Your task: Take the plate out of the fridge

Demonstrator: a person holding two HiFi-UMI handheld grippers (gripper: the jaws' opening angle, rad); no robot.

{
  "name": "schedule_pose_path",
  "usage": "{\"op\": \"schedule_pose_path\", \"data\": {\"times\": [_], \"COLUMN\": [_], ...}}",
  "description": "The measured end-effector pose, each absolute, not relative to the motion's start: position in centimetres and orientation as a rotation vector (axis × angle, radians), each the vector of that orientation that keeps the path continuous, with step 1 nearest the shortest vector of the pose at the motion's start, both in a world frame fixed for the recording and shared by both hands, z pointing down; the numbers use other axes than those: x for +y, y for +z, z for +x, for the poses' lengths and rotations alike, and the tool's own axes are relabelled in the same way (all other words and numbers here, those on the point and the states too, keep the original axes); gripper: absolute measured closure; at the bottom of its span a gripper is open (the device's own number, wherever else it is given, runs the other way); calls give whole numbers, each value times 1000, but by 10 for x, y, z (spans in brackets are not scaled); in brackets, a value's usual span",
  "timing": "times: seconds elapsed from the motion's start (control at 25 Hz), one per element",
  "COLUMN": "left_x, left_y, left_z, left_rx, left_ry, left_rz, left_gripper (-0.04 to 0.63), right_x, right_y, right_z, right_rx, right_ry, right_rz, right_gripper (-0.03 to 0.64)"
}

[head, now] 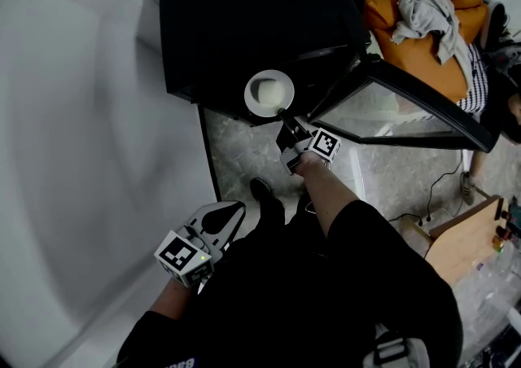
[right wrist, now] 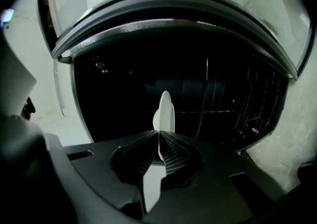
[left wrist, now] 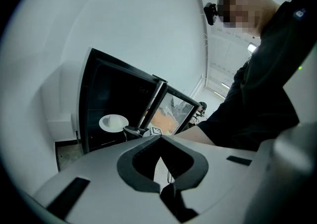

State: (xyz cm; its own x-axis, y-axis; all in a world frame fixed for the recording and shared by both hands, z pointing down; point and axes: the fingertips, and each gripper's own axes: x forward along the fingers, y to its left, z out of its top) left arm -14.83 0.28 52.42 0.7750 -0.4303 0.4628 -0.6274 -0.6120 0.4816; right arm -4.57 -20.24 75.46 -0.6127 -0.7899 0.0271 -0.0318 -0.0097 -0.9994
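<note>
Plate, round and white, pinched by its rim in the right tool to leave the black fridge level; left tool shut, empty, held clear.

An orange armchair stands at the upper right of the head view, with a crumpled grey garment heaped over its top and a black-and-white striped cloth just beside its right edge. Below the armchair lies a pale marbled floor with a thin dark cable trailing across it, and further below the armchair stands a light wooden table bearing a few small colourful items too small to tell. Well to the left of the armchair rises a plain white wall
</note>
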Motion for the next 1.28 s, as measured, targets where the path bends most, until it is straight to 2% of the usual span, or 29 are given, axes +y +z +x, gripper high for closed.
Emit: {"op": "schedule_pose_path", "data": {"times": [1.28], "left_x": [-13], "left_y": [492], "left_z": [-112], "left_rx": [-726], "left_ry": [316], "left_rz": [2450], "left_gripper": [598], "right_x": [-126], "right_y": [616], "right_z": [-4], "right_rx": [1737], "right_ry": [-1657], "right_rz": [-654], "right_gripper": [598]}}
